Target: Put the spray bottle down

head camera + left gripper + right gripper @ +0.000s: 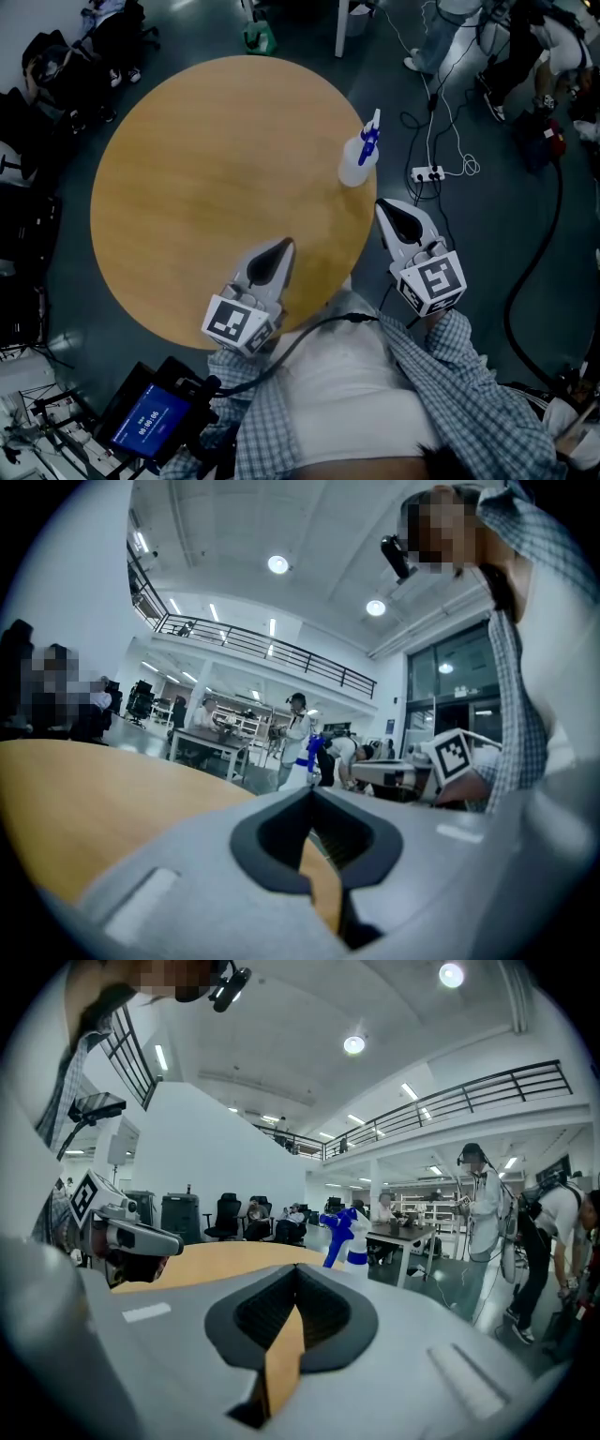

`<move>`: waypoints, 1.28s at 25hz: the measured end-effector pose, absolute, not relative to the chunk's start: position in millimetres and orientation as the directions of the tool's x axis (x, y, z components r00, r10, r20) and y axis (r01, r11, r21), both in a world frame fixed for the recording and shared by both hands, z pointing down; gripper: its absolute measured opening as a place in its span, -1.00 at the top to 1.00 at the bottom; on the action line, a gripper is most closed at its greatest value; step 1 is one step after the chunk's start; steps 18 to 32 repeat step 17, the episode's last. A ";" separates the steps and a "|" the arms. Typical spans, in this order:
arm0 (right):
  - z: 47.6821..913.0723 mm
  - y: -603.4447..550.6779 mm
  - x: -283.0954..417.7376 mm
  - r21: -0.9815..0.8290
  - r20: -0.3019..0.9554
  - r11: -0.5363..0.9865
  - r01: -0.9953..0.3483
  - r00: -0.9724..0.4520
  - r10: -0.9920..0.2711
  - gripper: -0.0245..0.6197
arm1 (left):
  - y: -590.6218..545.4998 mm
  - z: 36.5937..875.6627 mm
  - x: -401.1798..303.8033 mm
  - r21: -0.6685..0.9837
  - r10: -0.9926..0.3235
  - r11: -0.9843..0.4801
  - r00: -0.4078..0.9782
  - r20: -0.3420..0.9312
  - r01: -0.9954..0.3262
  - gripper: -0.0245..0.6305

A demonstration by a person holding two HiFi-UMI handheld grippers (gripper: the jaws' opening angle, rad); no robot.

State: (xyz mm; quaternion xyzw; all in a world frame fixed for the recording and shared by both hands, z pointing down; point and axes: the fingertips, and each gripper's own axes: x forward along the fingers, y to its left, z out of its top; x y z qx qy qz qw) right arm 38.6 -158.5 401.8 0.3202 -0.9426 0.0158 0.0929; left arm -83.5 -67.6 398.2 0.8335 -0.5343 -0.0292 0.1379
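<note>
- The right gripper (385,205) has its jaws pressed together with nothing between them; only a sliver of tabletop shows through the pad recess.
- The spray bottle (359,160) stands upright just ahead of that gripper's tips, slightly to their left and clear of them. It has a pale body, and its blue trigger head points away from the gripper.
- The bottle sits on the round wooden table (187,187), near the rim closest to the right gripper.
- The left gripper (285,246) is also closed and empty. It is held over the table's near edge, well to the left of the right gripper.
- From the left gripper, the bottle lies ahead and to the right.
- A white power strip (427,173) lies on the floor ahead of the right gripper, to the bottle's right.
</note>
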 end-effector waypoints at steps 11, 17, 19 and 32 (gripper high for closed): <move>408.1 -160.6 37.3 -0.004 0.204 0.804 -0.594 -0.788 -0.581 0.92 | -67.3 402.4 -85.1 0.260 -0.899 -0.387 0.425 0.106 -0.885 0.92; 410.2 -160.0 35.8 -0.008 0.211 0.807 -0.591 -0.790 -0.576 0.92 | -67.8 401.7 -86.2 0.265 -0.901 -0.380 0.420 0.111 -0.886 0.92; 410.2 -160.0 35.8 -0.008 0.211 0.807 -0.591 -0.790 -0.576 0.92 | -67.8 401.7 -86.2 0.265 -0.901 -0.380 0.420 0.111 -0.886 0.92; 410.2 -160.0 35.8 -0.008 0.211 0.807 -0.591 -0.790 -0.576 0.92 | -67.8 401.7 -86.2 0.265 -0.901 -0.380 0.420 0.111 -0.886 0.92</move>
